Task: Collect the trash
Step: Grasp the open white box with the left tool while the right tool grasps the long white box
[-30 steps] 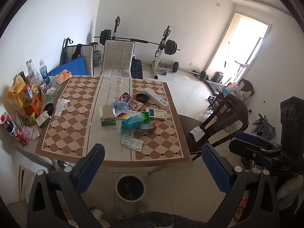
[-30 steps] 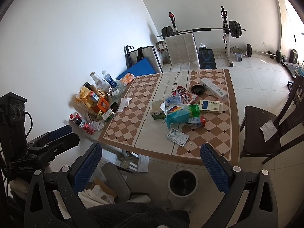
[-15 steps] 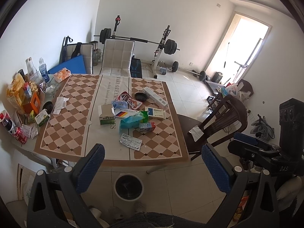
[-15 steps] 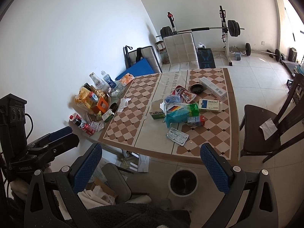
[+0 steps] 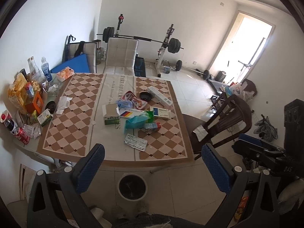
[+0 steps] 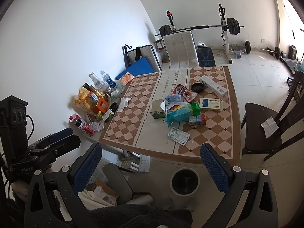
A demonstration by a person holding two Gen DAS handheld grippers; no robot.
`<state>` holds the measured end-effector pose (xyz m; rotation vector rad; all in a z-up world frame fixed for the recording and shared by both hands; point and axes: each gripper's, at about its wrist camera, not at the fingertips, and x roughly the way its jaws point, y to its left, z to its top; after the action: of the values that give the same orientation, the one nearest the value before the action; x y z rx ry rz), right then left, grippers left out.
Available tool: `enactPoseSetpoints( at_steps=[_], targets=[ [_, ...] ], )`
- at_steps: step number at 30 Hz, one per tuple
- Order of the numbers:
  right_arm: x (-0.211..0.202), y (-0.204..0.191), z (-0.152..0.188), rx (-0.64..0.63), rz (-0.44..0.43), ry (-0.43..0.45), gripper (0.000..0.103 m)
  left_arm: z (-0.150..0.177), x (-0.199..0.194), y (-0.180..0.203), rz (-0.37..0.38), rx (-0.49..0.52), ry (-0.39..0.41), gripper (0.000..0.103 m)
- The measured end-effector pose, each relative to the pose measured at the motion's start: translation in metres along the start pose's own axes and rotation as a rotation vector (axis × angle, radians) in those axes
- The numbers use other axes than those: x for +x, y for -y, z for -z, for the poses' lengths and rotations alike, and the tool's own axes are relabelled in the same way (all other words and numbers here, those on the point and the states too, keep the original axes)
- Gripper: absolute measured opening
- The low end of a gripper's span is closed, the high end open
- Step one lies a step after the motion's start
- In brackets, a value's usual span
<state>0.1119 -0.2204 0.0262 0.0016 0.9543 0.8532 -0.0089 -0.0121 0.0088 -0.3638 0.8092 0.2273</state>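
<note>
A checkered table (image 5: 62, 133) (image 6: 125, 125) holds a heap of trash in its middle: a silver blister pack (image 5: 135, 142) (image 6: 178, 135), a teal plastic bag (image 5: 137, 121) (image 6: 180, 114), a small carton (image 5: 152, 127) (image 6: 196, 119), medicine boxes (image 5: 160, 112) (image 6: 210, 103) and a crumpled tissue (image 5: 62, 103) (image 6: 123, 103). A round bin (image 5: 132, 187) (image 6: 184, 181) stands on the floor by the near edge. My left gripper (image 5: 152, 167) and right gripper (image 6: 150, 166) are open and empty, held back from the table above the floor.
Snacks, bottles and cans (image 5: 24, 98) (image 6: 91, 102) crowd the table's left edge. A dark wooden chair (image 5: 224, 117) (image 6: 266, 129) stands at the right. A white chair (image 5: 121, 57) and a barbell rack (image 5: 167, 43) are beyond. Cardboard and litter (image 6: 106, 188) lie under the near left corner.
Both grippers have drifted slightly back and up from the table, which sits a little smaller in view. Nothing on the table has moved.
</note>
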Motion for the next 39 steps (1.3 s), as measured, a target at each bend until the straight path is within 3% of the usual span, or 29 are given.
enactPoseSetpoints(
  at_steps=[4, 6, 11, 18, 27, 32, 39],
  targets=[
    [0.008, 0.008, -0.005, 0.036, 0.072, 0.01, 0.103, -0.009, 0.028, -0.029, -0.293, 0.023, 0.071, 0.103],
    [0.018, 0.012, -0.002, 0.063, 0.13, 0.021, 0.103, -0.012, 0.044, -0.049, -0.362, -0.017, 0.073, 0.103],
    [0.066, 0.028, -0.015, 0.113, 0.249, -0.028, 0.103, -0.019, 0.093, -0.101, -0.418, -0.112, 0.003, 0.103],
    [0.165, 0.102, -0.056, 0.153, 0.319, -0.177, 0.103, -0.04, 0.191, -0.142, -0.438, -0.226, -0.218, 0.103],
    [0.362, 0.241, -0.175, 0.104, 0.339, -0.384, 0.103, -0.09, 0.36, -0.156, -0.459, -0.336, -0.434, 0.103],
    [0.469, 0.292, -0.238, 0.052, 0.375, -0.489, 0.103, -0.105, 0.436, -0.173, -0.471, -0.404, -0.528, 0.103],
    [0.584, 0.322, -0.268, -0.052, 0.42, -0.62, 0.103, -0.089, 0.504, -0.184, -0.511, -0.377, -0.677, 0.103]
  ],
)
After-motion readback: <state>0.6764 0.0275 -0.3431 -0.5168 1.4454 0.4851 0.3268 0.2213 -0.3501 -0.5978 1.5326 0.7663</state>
